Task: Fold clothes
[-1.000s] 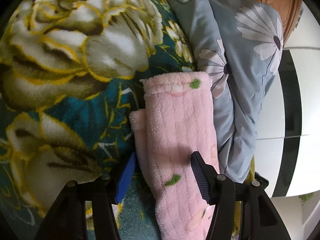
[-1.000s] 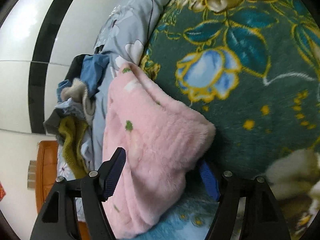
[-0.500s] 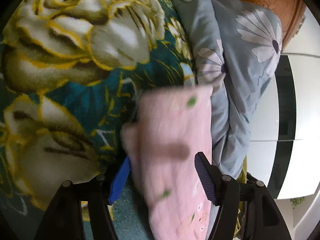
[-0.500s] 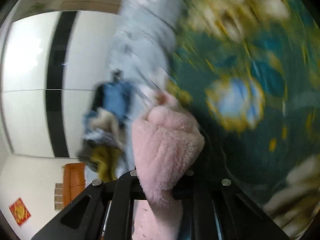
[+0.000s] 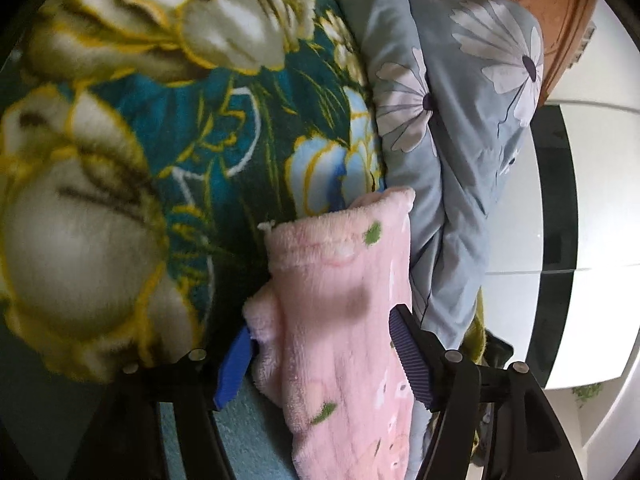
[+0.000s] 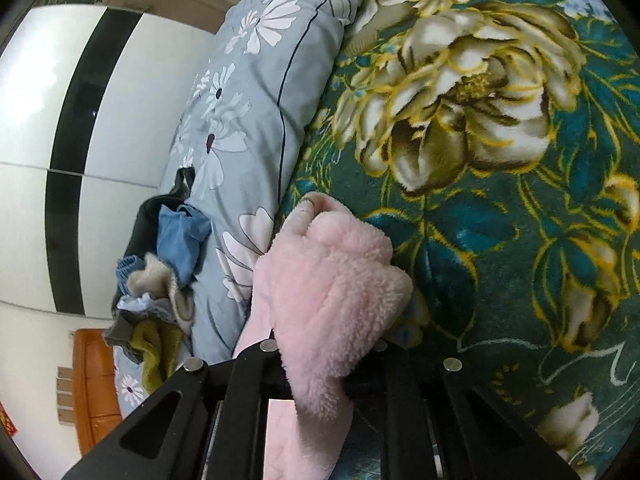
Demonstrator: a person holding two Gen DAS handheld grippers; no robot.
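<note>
where blanket [image 5: 120, 160] spreads, one pink garment [image 5: 344, 320]

Glossy white wardrobe doors [image 6: 120, 128] along one side, crossed by a broad black stripe [image 6: 76, 136] and catching soft reflections of the room light. Same white panels and black band [image 5: 556, 216] at the right edge of the left wrist view. Bed covered by a teal plush blanket [image 6: 500, 240] printed with big cream and gold flowers. Grey-blue daisy-print bedding [image 6: 248, 92] heaped along the bed's edge beside the wardrobe. Carved orange-brown wood, probably a headboard [image 5: 560, 20], behind the bedding. Another orange wooden piece [image 6: 92, 392] low against a pale wall. Possibly a doorway [image 6: 160, 0] near the ceiling line, too distorted to confirm.
</note>
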